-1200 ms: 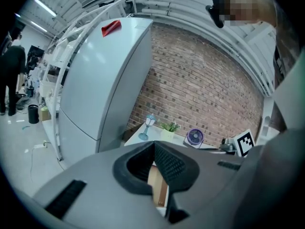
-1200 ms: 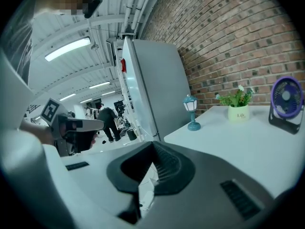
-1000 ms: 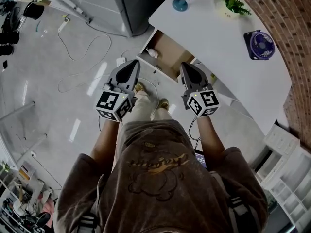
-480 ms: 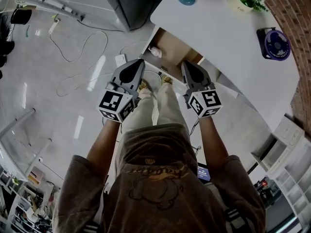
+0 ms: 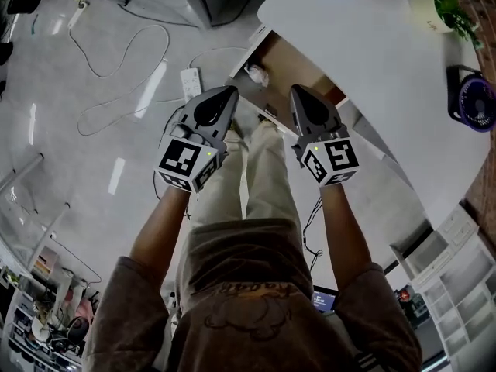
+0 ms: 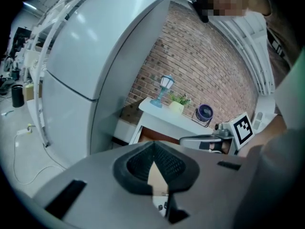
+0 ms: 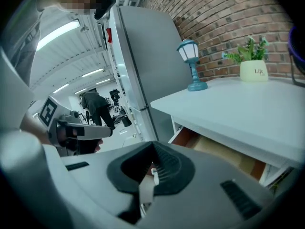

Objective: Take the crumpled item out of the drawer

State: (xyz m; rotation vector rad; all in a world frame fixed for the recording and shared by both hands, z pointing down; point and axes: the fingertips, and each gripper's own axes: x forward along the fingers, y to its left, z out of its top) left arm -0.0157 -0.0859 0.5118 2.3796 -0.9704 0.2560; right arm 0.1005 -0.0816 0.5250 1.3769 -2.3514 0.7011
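In the head view, a small white crumpled item (image 5: 256, 74) lies at the left end of the open wooden drawer (image 5: 291, 62) under the white table (image 5: 372, 60). My left gripper (image 5: 225, 92) hovers shut just short of the drawer's front edge, a little below the item. To its right, my right gripper (image 5: 299, 91) is level with it and also shut, holding nothing. The left gripper view shows shut jaws (image 6: 153, 144) pointing at the drawer (image 6: 148, 136). The right gripper view has its own shut jaws (image 7: 153, 146) below the drawer (image 7: 217, 150). The crumpled item shows in neither gripper view.
On the table stand a blue lamp (image 7: 192, 63), a potted plant (image 7: 252, 61) and a purple fan (image 5: 474, 98). A grey fridge (image 6: 95, 70) stands left of the table. Cables and a power strip (image 5: 190, 80) lie on the floor. My legs (image 5: 248, 177) are below the grippers.
I have stepped closer to the table, and the drawer now lies just beyond both gripper tips. Both grippers have stayed shut and side by side.
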